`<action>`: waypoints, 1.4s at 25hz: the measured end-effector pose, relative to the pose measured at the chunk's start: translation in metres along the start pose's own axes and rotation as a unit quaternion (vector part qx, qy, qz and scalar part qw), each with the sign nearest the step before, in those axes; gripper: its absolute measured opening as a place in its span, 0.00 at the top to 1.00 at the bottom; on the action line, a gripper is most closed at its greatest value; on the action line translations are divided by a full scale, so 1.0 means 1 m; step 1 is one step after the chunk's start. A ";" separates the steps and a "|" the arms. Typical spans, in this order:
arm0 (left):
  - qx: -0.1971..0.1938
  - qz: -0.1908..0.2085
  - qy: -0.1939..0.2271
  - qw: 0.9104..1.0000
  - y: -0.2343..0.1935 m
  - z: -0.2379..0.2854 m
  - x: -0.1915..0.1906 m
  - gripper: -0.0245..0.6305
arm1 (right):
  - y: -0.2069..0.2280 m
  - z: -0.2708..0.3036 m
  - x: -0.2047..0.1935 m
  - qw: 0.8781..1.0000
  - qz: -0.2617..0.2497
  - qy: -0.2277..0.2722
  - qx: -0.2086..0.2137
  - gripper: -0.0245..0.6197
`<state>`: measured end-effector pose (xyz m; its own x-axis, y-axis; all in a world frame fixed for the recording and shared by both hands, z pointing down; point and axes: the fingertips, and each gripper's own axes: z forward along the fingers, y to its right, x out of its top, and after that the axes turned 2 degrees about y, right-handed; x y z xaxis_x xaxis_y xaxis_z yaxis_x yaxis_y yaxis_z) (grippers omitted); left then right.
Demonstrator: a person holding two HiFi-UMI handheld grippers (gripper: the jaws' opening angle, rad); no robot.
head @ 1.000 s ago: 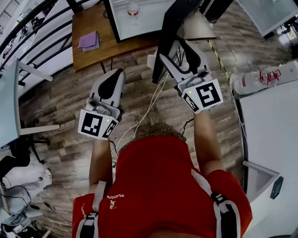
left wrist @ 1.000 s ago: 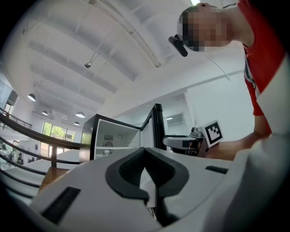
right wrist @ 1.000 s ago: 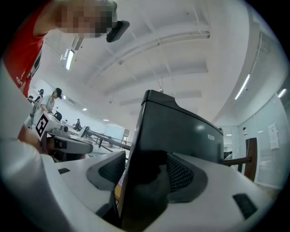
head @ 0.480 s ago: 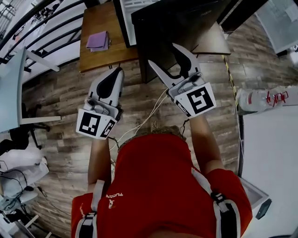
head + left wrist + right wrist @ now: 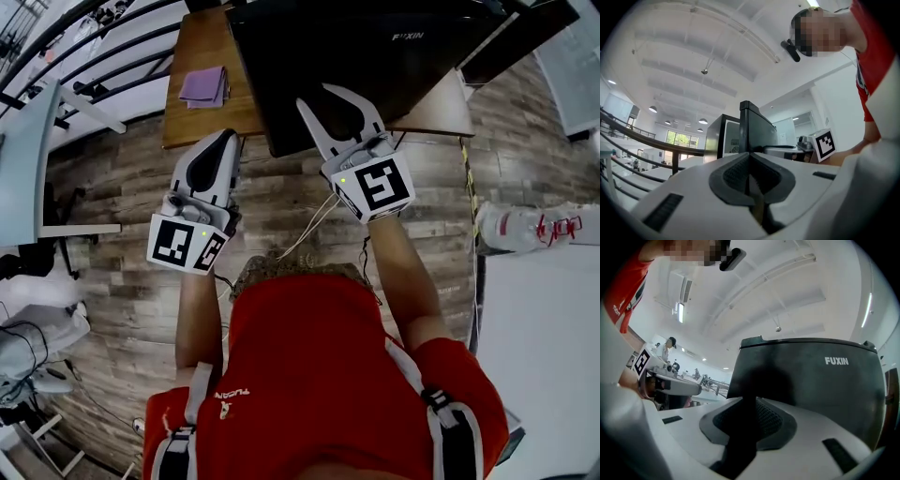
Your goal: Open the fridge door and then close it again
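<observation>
The black fridge [image 5: 375,52] with FUXIN print fills the top of the head view, its dark door face [image 5: 811,380] broad before my right gripper. My right gripper [image 5: 314,94] points at that door, fingertips over its near edge. Its jaws have just been closing; a narrow gap remains in the right gripper view [image 5: 745,408] and nothing is between them. My left gripper [image 5: 223,141] is shut on nothing, left of the fridge over the floor. In the left gripper view [image 5: 749,161] the fridge [image 5: 757,133] stands straight ahead, seen from its side.
A wooden table [image 5: 202,117] carries the fridge and a purple cloth [image 5: 204,84]. A grey desk [image 5: 19,178] is at the left, a white table [image 5: 553,328] at the right. Cables [image 5: 309,216] trail on the plank floor. Dark railings run along the upper left.
The fridge door, edge-on and swung out a second ago, now shows its broad face. Both grippers moved forward towards the fridge, the right one staying at the door.
</observation>
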<state>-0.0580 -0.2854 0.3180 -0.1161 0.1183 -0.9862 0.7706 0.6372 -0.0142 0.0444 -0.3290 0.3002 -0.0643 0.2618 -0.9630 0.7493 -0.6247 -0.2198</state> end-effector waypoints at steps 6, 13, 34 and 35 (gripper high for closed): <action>-0.011 -0.006 -0.002 1.000 -0.024 0.013 -0.001 0.95 | 0.019 0.031 -0.013 1.000 0.003 -0.011 -0.028 0.89; -0.035 -0.009 -0.007 0.999 -0.038 0.027 -0.004 0.95 | 0.046 0.052 -0.021 0.997 0.027 -0.019 -0.071 0.91; -0.067 -0.014 0.005 0.998 -0.046 0.057 0.000 0.95 | 0.046 0.053 -0.023 0.997 0.024 -0.034 -0.067 0.92; -0.068 -0.014 0.005 0.998 -0.043 0.057 0.000 0.95 | 0.042 0.050 -0.020 0.997 0.026 -0.032 -0.060 0.92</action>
<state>-0.0559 -0.3560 0.3090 -0.1437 0.1068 -0.9838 0.6743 0.7382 -0.0184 0.0440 -0.3969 0.3028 -0.0628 0.1816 -0.9814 0.8262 -0.5422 -0.1532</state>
